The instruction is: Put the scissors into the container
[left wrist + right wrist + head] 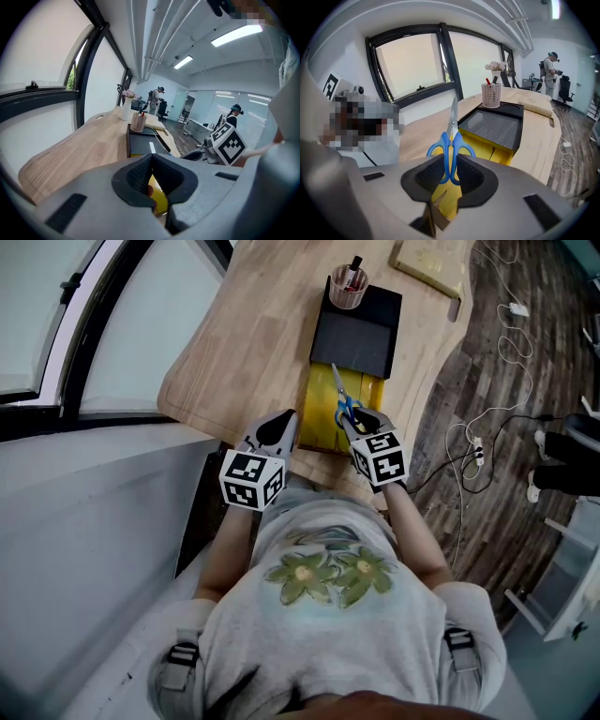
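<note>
Jaws of the right gripper [452, 161] are clamped on the blue plastic handle loops of a pair of steel-bladed scissors [451, 140] — the closed blades stick out past the fingertips, pointing away from the person. From the head view the right gripper [364, 423] holds the scissors [342, 399] over the near, uncovered part of a yellow rectangular container [319, 418] on the pale wooden tabletop [253, 334]; whether they touch it I cannot tell. A flat black box [356, 334] covers the container's far part, and a pink mesh pen cup [348, 292] stands at the box's far edge.

In the left gripper view, the left gripper [151, 159] has its jaw tips pressed together with nothing between them — only a patch of the yellow container [159, 199] shows through the gap behind the tips. The left gripper [275, 432] sits at the table's near edge, just beside the container's left side.
</note>
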Motion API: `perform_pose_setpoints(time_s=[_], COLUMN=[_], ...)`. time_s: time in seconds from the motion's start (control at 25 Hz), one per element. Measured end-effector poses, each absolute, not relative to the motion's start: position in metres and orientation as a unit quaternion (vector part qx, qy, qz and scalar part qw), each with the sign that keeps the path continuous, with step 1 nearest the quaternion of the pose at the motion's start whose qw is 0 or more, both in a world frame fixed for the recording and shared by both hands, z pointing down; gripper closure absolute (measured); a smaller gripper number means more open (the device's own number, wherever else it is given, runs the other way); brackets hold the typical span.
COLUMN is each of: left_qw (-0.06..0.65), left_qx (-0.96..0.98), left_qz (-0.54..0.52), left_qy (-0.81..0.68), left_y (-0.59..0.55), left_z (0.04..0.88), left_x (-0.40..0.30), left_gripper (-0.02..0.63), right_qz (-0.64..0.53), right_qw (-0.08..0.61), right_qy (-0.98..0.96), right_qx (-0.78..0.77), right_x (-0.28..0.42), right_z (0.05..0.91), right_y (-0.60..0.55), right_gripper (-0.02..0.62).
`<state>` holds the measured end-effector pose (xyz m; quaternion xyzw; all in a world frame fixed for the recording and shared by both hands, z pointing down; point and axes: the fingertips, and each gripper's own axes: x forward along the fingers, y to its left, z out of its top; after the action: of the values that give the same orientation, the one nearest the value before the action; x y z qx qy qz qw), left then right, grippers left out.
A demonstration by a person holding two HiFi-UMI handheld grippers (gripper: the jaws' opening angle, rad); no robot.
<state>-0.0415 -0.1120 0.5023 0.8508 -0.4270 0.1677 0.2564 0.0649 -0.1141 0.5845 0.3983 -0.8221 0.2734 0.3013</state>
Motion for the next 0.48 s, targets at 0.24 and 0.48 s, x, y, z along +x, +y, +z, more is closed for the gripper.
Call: perform_pose_setpoints(time_s=[0.24,0.48], left_qw=[0.259,0.260], left_qx=[0.849,0.846], left_qz=[0.168,0.170], left_qy=[-0.430,-0.433], left_y=[-0.1112,-0.1126], left_z=[0.5038,0.5062], left_x=[-0.0432,-0.0428], left_gripper=[0.598,0.598], right_qz=[0.274,0.276], right_qw=[0.306,0.317], right_qy=[-0.821,-0.819], right_qx=[0.395,0.390], right_x=[0.0635,0.0642], right_z=[0.5893,0.5952], right_y=[-0.1144,-0.1166], right_gripper=[0.517,0.517])
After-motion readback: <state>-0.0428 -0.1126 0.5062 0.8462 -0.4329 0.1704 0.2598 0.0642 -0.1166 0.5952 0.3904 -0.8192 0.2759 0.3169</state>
